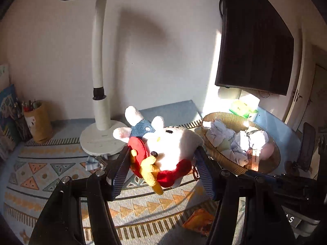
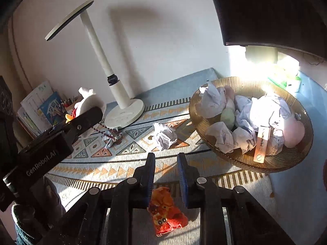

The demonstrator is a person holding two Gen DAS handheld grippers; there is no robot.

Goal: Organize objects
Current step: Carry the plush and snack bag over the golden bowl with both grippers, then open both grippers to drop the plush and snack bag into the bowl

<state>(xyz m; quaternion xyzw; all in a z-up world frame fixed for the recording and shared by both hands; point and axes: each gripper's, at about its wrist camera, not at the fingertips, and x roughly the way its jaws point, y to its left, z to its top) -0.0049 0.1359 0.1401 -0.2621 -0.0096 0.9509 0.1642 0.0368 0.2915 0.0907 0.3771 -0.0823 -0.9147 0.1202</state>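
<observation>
My left gripper (image 1: pixel 161 169) is shut on a white plush rabbit (image 1: pixel 173 145) with red and yellow parts and holds it above the patterned mat (image 1: pixel 40 173). The rabbit also shows at the left of the right wrist view (image 2: pixel 90 100), behind the left gripper's body. My right gripper (image 2: pixel 166 175) is open and empty, low over the mat. An orange-red snack packet (image 2: pixel 166 212) lies on the mat between and below its fingers; it also shows in the left wrist view (image 1: pixel 198 220). A crumpled paper ball (image 2: pixel 164 136) lies on the mat ahead of the right gripper.
A woven basket (image 2: pixel 206 126) at the right holds several crumpled papers and pastel balls. A white desk lamp (image 1: pixel 102 138) stands at the back. A small checked cloth bundle (image 2: pixel 111 138) lies near its base. A pencil holder (image 1: pixel 38 120) and books (image 2: pixel 40 106) stand at the far left. A dark cabinet (image 1: pixel 255 40) hangs above.
</observation>
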